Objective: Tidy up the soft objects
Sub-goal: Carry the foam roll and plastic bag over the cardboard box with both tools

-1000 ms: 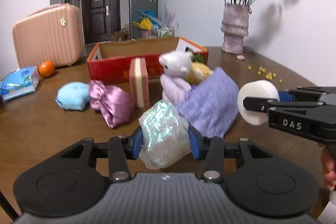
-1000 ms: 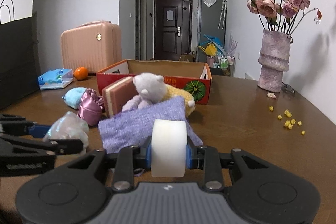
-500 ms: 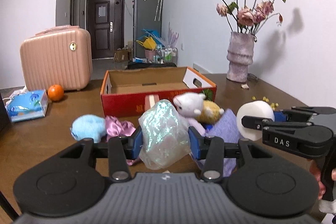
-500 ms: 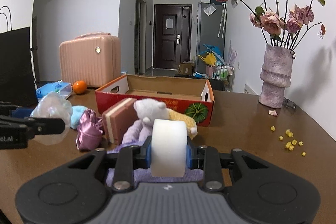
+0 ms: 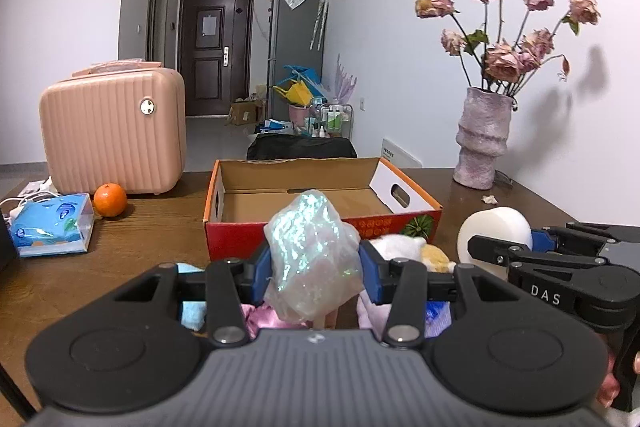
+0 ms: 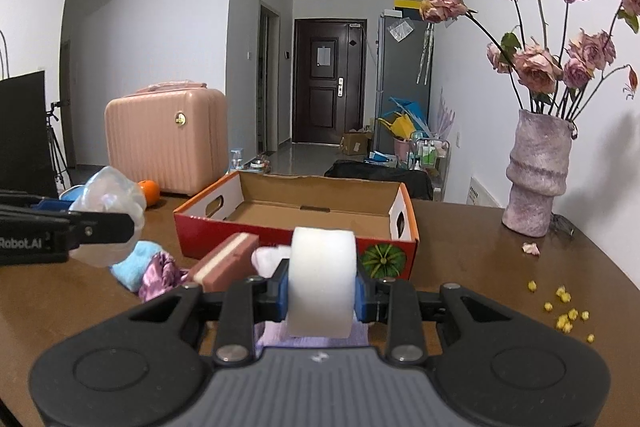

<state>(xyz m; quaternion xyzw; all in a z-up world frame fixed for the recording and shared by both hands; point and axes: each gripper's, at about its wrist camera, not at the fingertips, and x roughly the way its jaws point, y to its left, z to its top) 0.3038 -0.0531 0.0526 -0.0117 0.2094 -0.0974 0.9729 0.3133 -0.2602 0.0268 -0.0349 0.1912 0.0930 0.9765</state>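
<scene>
Your left gripper (image 5: 314, 277) is clamped on a crinkled iridescent bundle (image 5: 310, 255), blue pads pressed into both its sides, held clear above the brown table (image 5: 152, 235). Your right gripper (image 6: 321, 293) is closed tight on a white foam cylinder (image 6: 322, 277), likewise off the surface. The open red cardboard box (image 6: 280, 241) sits just beyond both loads, its interior bare. A loose pile lies on the table below the grippers, in front of the box: blue cloth (image 6: 134, 263), pink satin pouch (image 6: 160, 275), layered sponge block (image 6: 226, 261), white plush toy (image 5: 400, 247).
</scene>
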